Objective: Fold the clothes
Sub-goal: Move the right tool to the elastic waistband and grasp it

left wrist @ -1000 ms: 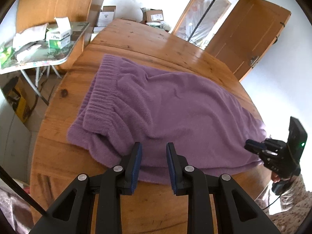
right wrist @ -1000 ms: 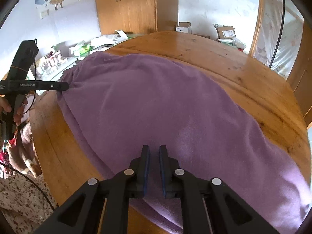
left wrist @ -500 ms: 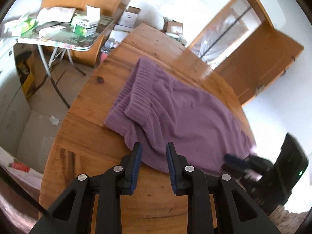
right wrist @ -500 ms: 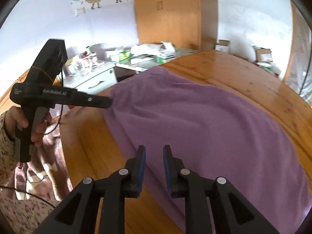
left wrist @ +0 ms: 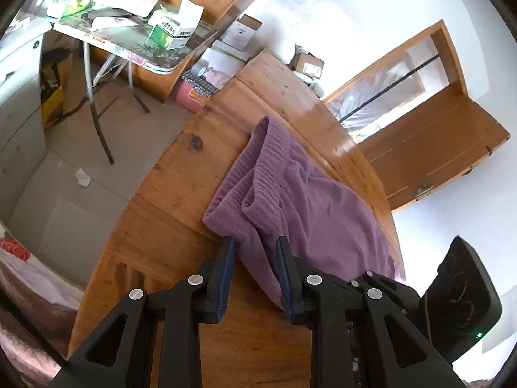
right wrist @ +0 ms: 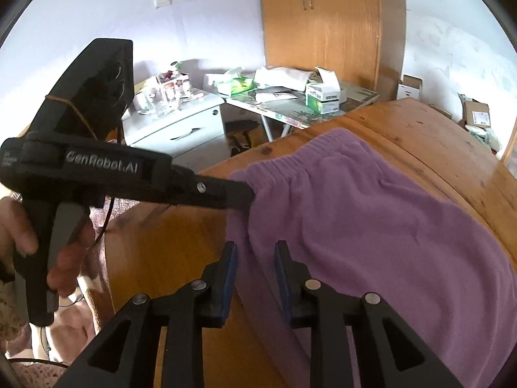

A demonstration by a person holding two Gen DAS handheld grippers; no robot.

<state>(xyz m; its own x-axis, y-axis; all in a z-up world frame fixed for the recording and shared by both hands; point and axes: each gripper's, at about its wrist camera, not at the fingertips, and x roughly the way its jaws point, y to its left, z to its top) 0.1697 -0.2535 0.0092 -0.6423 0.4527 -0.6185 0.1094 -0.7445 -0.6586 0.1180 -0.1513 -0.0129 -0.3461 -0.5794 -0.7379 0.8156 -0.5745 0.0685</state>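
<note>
The purple knitted garment [left wrist: 310, 200] lies flat on the round wooden table [left wrist: 181, 226]. Both grippers straddle its near edge for a fold: left gripper [left wrist: 255, 258] part-open, right gripper [right wrist: 255, 258] opening, neither pinching fabric.

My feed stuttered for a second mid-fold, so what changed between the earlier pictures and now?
The right gripper swept along the near edge of the purple garment toward its ribbed waistband end, closing in on the left gripper. Its jaws were nearly shut before and are opening now, cloth edge between them. The left gripper moved little but rolled, and the hem now sits between its jaws. The garment stayed flat on the wooden table.
</note>
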